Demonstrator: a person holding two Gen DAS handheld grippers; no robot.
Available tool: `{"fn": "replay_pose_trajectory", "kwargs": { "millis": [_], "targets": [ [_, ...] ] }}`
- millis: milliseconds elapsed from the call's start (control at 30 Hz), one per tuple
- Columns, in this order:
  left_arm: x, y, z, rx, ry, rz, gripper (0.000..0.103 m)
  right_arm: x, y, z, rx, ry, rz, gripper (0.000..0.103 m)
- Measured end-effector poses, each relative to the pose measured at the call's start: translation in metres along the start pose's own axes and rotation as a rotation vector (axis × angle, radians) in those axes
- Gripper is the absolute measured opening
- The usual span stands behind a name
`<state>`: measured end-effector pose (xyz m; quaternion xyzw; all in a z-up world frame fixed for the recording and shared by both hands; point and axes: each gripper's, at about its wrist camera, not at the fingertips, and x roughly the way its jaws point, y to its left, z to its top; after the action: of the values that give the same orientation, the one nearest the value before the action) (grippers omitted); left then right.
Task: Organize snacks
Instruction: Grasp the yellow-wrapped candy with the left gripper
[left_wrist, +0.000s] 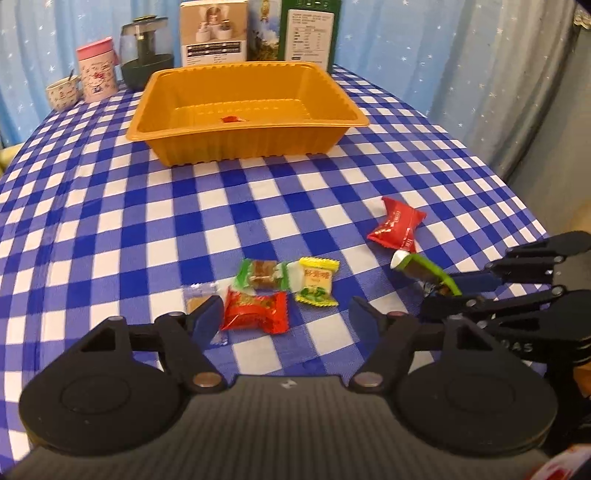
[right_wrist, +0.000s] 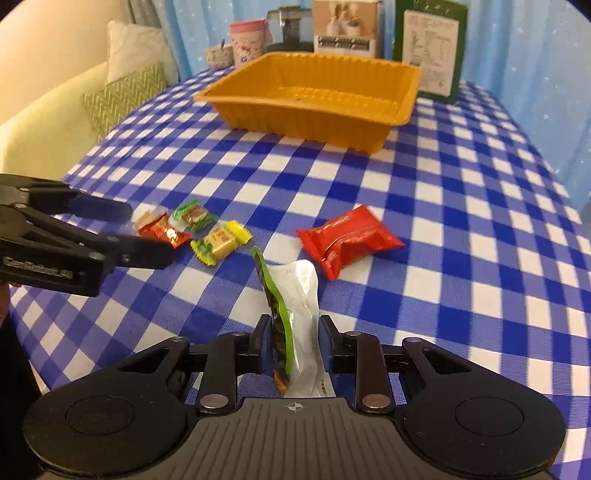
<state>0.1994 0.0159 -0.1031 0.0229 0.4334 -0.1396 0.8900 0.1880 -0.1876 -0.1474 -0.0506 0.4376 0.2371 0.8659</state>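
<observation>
Pale blue curtains hang behind a table (left_wrist: 110, 221) draped in blue-and-white checked cloth. We see, at the far edge, a green carton (left_wrist: 308, 29), a white box (left_wrist: 214, 31), a dark glass pot (left_wrist: 146, 51), a pink tin (left_wrist: 96, 70) and a small cup (left_wrist: 63, 92). In the right wrist view a cream sofa with cushions (right_wrist: 122, 92) sits to the left of the table.

Just in front of those boxes stands the orange tray (left_wrist: 155, 122), the likely home for the snacks. It holds only one small red item, too small to identify.

On the near cloth, loose snacks wait. A big red packet (right_wrist: 347, 240) lies to the right. To the left sits a tight cluster: a red candy (left_wrist: 255, 310), a green-wrapped candy (left_wrist: 263, 275), a yellow candy (left_wrist: 316, 282), and a pale wrapped piece (left_wrist: 197, 299) partly hidden.

Our right gripper (right_wrist: 291, 343) is clamped on a green and silver pouch (right_wrist: 295, 295), which stands up between its pads, lifted off the cloth. Our left gripper (left_wrist: 284, 317) hangs over the cluster with its jaws partly apart, holding nothing; the red candy lies between them.

We judge the step to be carrying the pouch to the tray. The next move calls for reaching far across the table and letting go above the tray, while the left jaws come together on the red candy.
</observation>
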Motion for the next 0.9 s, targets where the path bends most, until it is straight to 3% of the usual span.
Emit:
{"fn": "replay_pose_trajectory", "kwargs": {
  "millis": [200,267,767,900],
  "targets": [
    [0.014,-0.019,0.003,0.084,-0.016,-0.035,0.066,-0.024,-0.006,0.002,0.058,-0.086,-0.054,0.027],
    [0.021,-0.025,0.004,0.111,-0.013,-0.041,0.058,-0.027,-0.010,0.003,0.087,-0.098,-0.069,0.027],
    [0.052,-0.031,0.008,0.145,0.026,0.000,0.019,-0.024,-0.025,0.001,0.162,-0.089,-0.112,0.027],
    [0.045,-0.036,0.008,0.137,0.018,-0.005,0.018,-0.026,-0.024,0.002,0.174,-0.098,-0.112,0.027]
  ]
}}
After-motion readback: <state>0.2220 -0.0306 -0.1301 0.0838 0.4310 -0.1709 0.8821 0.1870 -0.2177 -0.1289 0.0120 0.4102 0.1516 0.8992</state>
